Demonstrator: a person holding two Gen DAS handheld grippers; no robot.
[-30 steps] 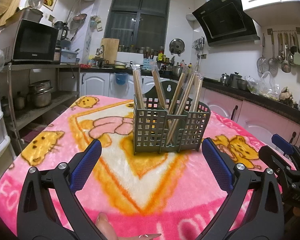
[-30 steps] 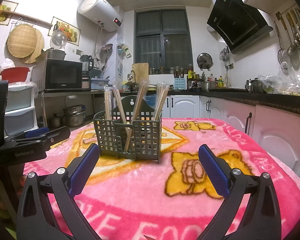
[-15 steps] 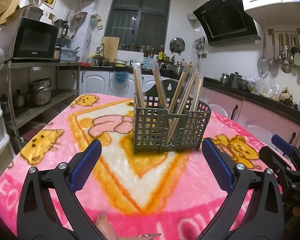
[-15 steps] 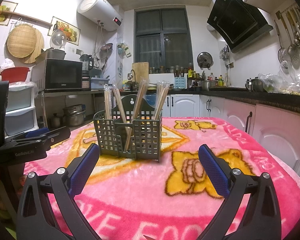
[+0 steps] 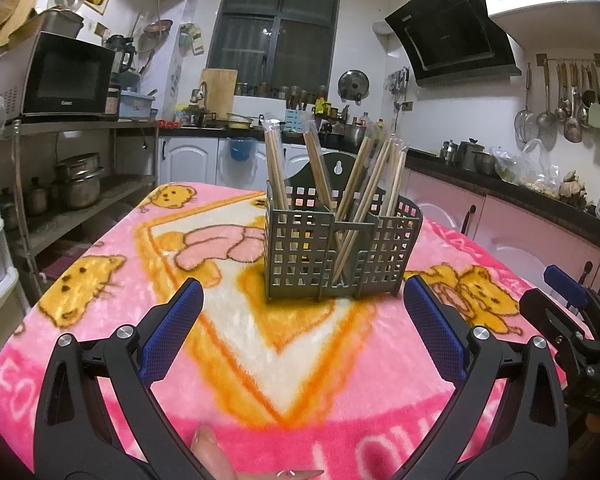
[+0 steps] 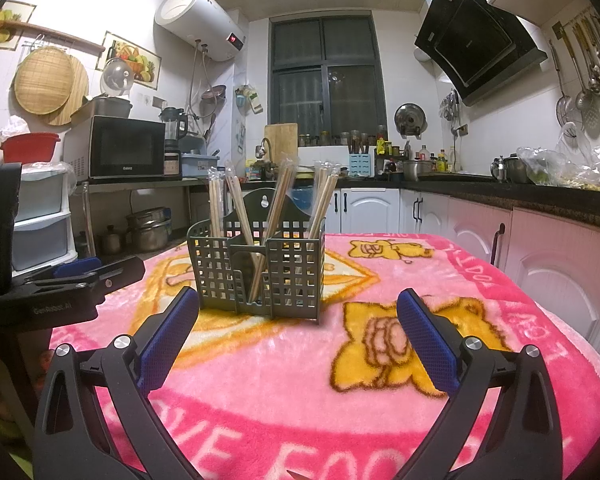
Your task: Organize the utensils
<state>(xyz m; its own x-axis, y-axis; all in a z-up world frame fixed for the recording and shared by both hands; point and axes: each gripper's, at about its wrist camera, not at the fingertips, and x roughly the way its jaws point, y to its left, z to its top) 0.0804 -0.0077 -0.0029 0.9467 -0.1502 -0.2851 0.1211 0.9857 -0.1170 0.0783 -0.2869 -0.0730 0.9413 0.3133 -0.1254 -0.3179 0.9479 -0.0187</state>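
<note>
Several wooden chopsticks (image 5: 364, 184) lean in a gridded plastic caddy (image 5: 300, 256).

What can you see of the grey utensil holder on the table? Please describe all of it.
The grey utensil holder looks like plastic, with grid walls, separate compartments and a taller arched back panel with a keyhole hanging slot. It stands upright on the pink cartoon blanket. Plastic-wrapped wooden chopsticks lean in its compartments. Neither the open left claw nor the open right claw touches it.

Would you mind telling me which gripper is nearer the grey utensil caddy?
Roughly equal. Left gripper faces the caddy from its left-front; right gripper from its right-front; both open, apart from it.
</note>
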